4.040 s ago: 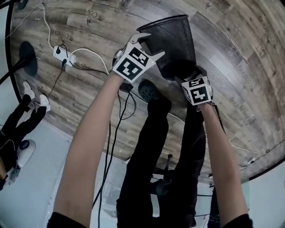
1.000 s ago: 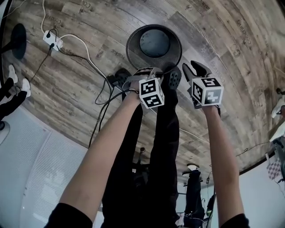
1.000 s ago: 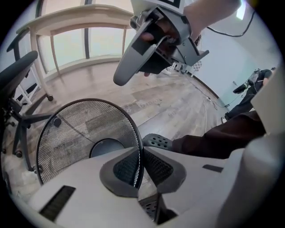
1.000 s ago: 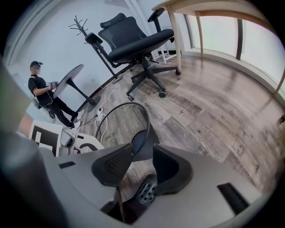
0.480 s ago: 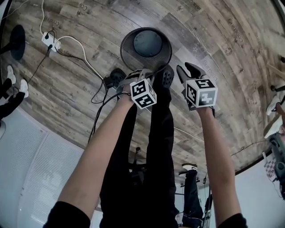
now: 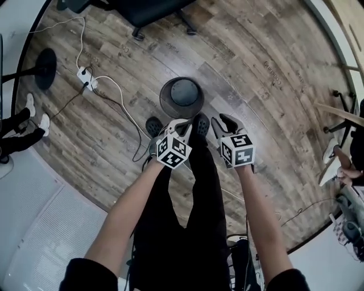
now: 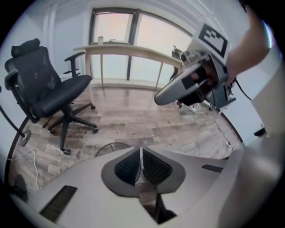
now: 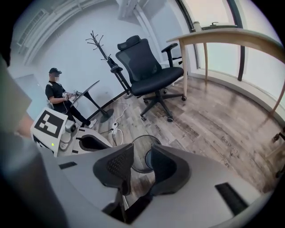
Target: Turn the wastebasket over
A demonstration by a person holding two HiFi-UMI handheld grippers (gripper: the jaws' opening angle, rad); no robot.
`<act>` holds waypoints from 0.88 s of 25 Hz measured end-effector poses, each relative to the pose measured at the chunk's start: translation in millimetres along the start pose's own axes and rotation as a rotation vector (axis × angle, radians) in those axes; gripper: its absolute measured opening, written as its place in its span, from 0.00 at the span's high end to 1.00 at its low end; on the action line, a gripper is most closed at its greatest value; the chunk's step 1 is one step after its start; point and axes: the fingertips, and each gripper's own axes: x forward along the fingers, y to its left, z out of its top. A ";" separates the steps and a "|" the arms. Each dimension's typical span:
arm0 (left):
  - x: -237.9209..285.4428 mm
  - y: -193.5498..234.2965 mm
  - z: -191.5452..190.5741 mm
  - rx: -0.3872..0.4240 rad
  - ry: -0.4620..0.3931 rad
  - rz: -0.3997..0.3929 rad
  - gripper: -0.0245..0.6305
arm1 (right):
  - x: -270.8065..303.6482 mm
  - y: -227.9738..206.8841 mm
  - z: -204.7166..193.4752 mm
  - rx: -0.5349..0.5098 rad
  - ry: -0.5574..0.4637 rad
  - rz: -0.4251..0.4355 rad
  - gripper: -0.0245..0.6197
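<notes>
left edge: another person's legs (image 6: 20,133) and a round stand base (image 6: 45,67) sit well apart from the basket, so we see no conflict there.
cables: the power strip (image 6: 85,74) and its white cable (image 6: 122,94) lie on the wood floor (image 6: 273,68) to the basket's left, near it but not touching. that is the cluttered side.
far side: an office chair (image 6: 153,11) stands beyond the basket, well apart.
wastebasket: the wastebasket (image 6: 181,98) stands on the floor with its mouth up and its inner base showing. four seconds ago it was tipped between both grippers, so we judge the turn-over done.
what changed: it looks smaller and further off than half a second ago. we have pulled up and away from it.
left gripper: the left gripper (image 6: 180,125) is now well clear of the rim it hung close over a second ago. its jaws are pressed together and hold nothing.
right gripper: the right gripper (image 6: 223,121) has lifted clear likewise. its jaws have just been closing. a narrow gap remains, with nothing in it; only floor and basket show through.
meaning: with both grippers off the basket, we think nothing is left but to withdraw.
right side: bare floor to the basket's right is the widest free room. a pale desk (image 6: 341,112) sits near the right edge, well apart.
</notes>
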 end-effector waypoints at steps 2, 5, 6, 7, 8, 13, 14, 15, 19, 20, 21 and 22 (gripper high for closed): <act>-34.7 0.1 32.9 -0.048 -0.059 0.029 0.91 | -26.9 10.9 19.6 -0.032 -0.026 0.002 0.77; -87.7 -3.7 77.3 -0.109 -0.148 0.069 0.92 | -71.4 26.6 47.6 -0.085 -0.075 -0.006 0.80; -104.5 -5.6 91.7 -0.124 -0.176 0.081 0.93 | -86.5 30.4 56.9 -0.096 -0.092 -0.007 0.80; -120.0 -6.7 106.9 -0.135 -0.205 0.092 0.93 | -100.6 32.7 67.4 -0.107 -0.111 -0.009 0.81; -134.3 -7.2 122.9 -0.141 -0.235 0.104 0.93 | -113.9 33.4 78.8 -0.117 -0.130 -0.011 0.82; -200.2 -15.0 188.6 -0.142 -0.366 0.144 0.93 | -173.7 42.5 122.6 -0.145 -0.234 -0.021 0.85; -214.3 -15.2 197.9 -0.140 -0.390 0.155 0.93 | -184.0 48.7 129.4 -0.155 -0.252 -0.015 0.86; -228.8 -14.7 206.2 -0.140 -0.415 0.167 0.93 | -193.7 56.0 135.4 -0.167 -0.270 -0.009 0.87; -284.1 -8.0 235.7 -0.141 -0.527 0.205 0.93 | -228.7 82.4 160.7 -0.224 -0.342 0.000 0.88; -296.1 -6.9 241.2 -0.143 -0.553 0.210 0.93 | -237.2 87.6 166.7 -0.234 -0.359 0.003 0.88; -307.0 -5.8 246.0 -0.146 -0.575 0.215 0.93 | -245.7 92.2 173.0 -0.239 -0.376 0.009 0.88; -316.8 -4.1 251.0 -0.148 -0.595 0.220 0.93 | -254.0 96.0 180.4 -0.243 -0.394 0.017 0.88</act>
